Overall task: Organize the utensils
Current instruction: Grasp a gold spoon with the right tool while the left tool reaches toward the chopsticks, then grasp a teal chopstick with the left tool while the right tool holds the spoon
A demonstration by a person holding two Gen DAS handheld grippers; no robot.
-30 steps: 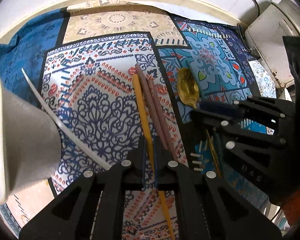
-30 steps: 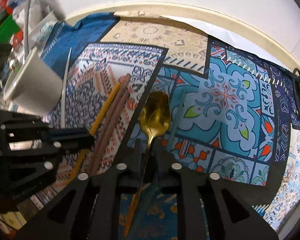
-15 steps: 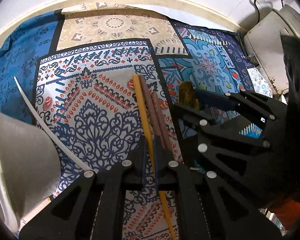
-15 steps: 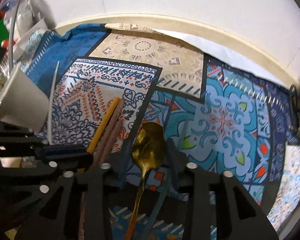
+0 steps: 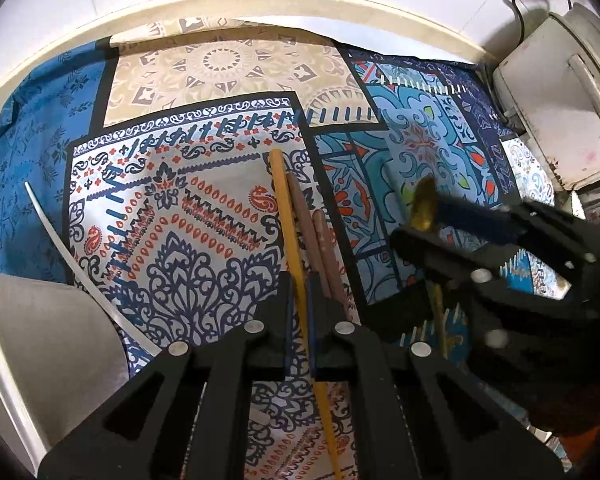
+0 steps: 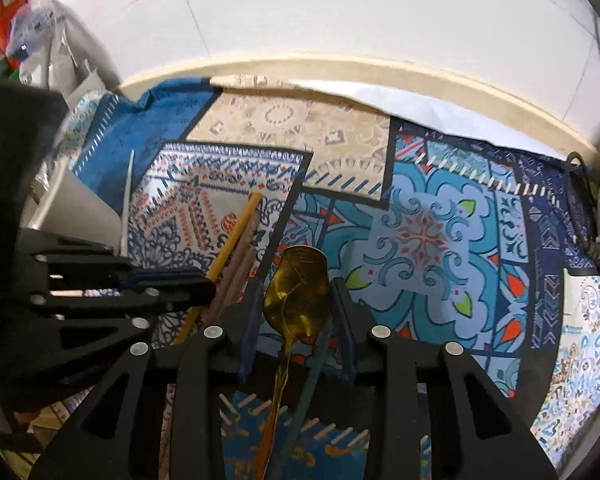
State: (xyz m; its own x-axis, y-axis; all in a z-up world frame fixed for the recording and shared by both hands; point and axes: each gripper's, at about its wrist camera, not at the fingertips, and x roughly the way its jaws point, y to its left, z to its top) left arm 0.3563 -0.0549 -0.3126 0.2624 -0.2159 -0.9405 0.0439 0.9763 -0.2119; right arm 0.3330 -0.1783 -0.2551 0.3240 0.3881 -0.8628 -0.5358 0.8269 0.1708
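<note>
Left wrist view: the left gripper [image 5: 299,300] has its fingers pressed together on the yellow chopstick [image 5: 288,216], low and centre in the frame. Two brown chopsticks [image 5: 314,240] lie just beside it on the patterned cloth [image 5: 172,220]. The stick looks light, stiff and smooth (likely to pivot in a narrow pinch), so a hold nearer its middle should steady it.

At the frame's right, the right gripper [image 5: 422,216] hides most of the gold spoon [image 5: 422,200]. At lower left sits a grey cup [image 5: 40,344] with a white strip [image 5: 72,256] leaning at it.

Right wrist view shows what the first does not: the spoon's bowl [image 6: 298,292] sits between the right gripper [image 6: 296,308] fingers, which are partly spread; contact with the bowl cannot be confirmed. The polished metal is rigid and probably slippery; the thin handle, running to the bottom edge, offers the surer hold.
</note>
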